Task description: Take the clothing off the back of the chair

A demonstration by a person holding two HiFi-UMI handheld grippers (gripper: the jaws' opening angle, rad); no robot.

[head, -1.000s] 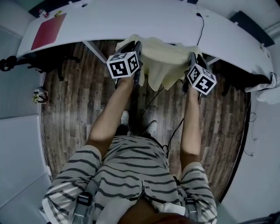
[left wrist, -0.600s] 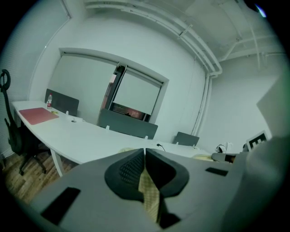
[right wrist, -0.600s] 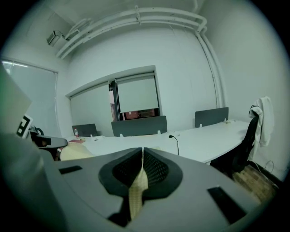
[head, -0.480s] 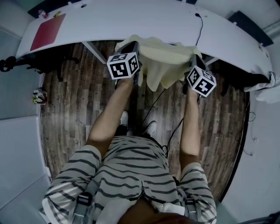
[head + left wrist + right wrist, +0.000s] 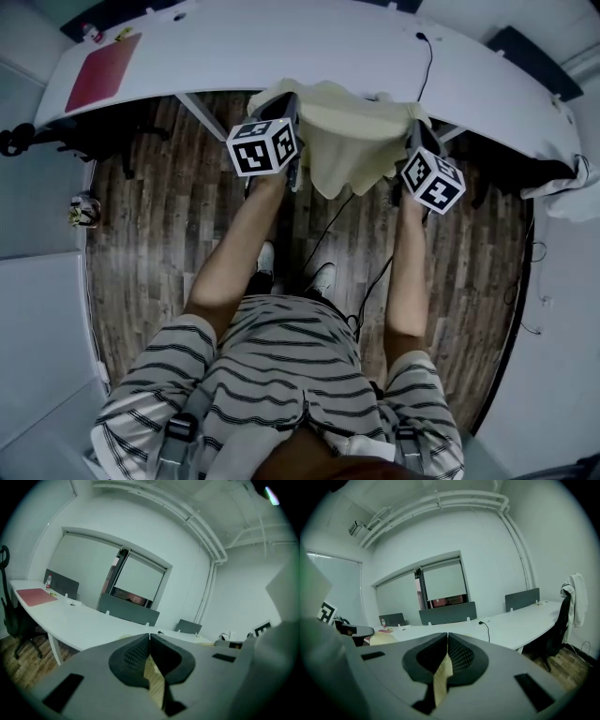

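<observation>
- The red mat (image 5: 103, 67) lies at the far left end of the white tabletop (image 5: 281, 42), out at about 10 o'clock from the person.
- The left tongs (image 5: 287, 101) are held at 11 o'clock, pointing at the tabletop's near edge. In the left gripper view the left tongs (image 5: 149, 637) are closed tight, tips meeting, with a fold of the shirt (image 5: 154, 681) pinched between the pads.
- The shirt (image 5: 352, 141), pale yellow, hangs at 12 o'clock, just in front of the tabletop's near edge and above the wood floor (image 5: 159, 234). It is spread between the two tongs, top edge taut, with the loose part drooping towards the person. I can't make out what is under it; the cloth covers it.
- A black cable (image 5: 431, 58) runs across the tabletop, just beyond the shirt's right corner.
- The right tongs (image 5: 412, 127) are held at 1 o'clock, on the shirt's right corner. In the right gripper view the right tongs (image 5: 447, 634) are clamped together too, with a strip of the yellow cloth (image 5: 440, 677) caught between the pads and trailing down.
- At 2 o'clock, well apart, a white garment (image 5: 576, 597) is draped over a black chair (image 5: 555, 634) at the tabletop's right end.
</observation>
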